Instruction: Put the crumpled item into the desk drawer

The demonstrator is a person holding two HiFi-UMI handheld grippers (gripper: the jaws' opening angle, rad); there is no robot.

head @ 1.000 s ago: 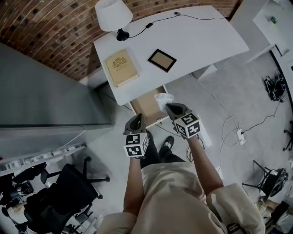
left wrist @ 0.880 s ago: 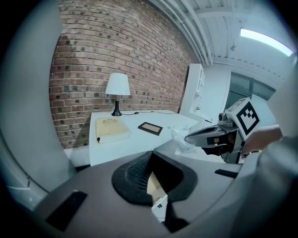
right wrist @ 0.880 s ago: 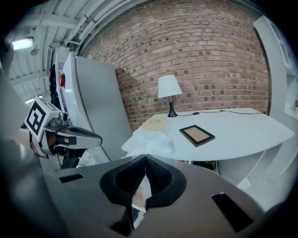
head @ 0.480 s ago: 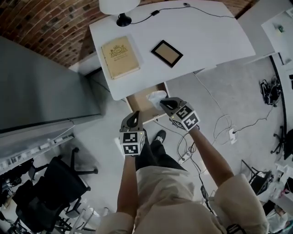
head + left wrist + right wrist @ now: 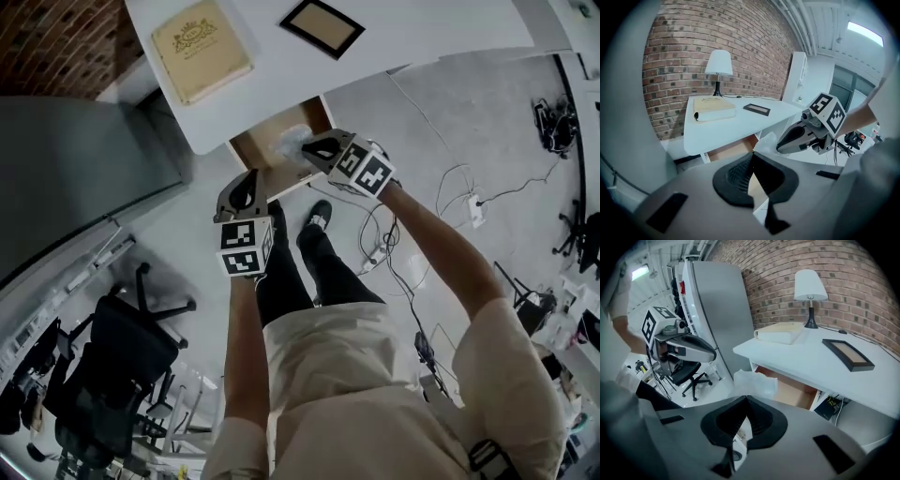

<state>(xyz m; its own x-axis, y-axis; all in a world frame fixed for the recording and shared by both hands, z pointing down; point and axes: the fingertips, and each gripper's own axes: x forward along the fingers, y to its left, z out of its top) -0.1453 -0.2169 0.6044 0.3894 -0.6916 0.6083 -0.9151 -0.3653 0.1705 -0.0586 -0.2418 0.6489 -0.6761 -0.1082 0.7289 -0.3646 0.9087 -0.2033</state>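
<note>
I count 2 grippers: left gripper (image 5: 242,190), right gripper (image 5: 315,150). Then 1 each: wad (image 5: 289,142), drawer (image 5: 255,150), desk (image 5: 422,23), book (image 5: 201,49), frame (image 5: 322,26), lamp (image 5: 718,63), chair (image 5: 103,375).

No text can be read with certainty. On the desk (image 5: 422,28), a gilt emblem is carried by the cover of the book (image 5: 201,49); lettering is perhaps printed there, but cannot be made out.
</note>
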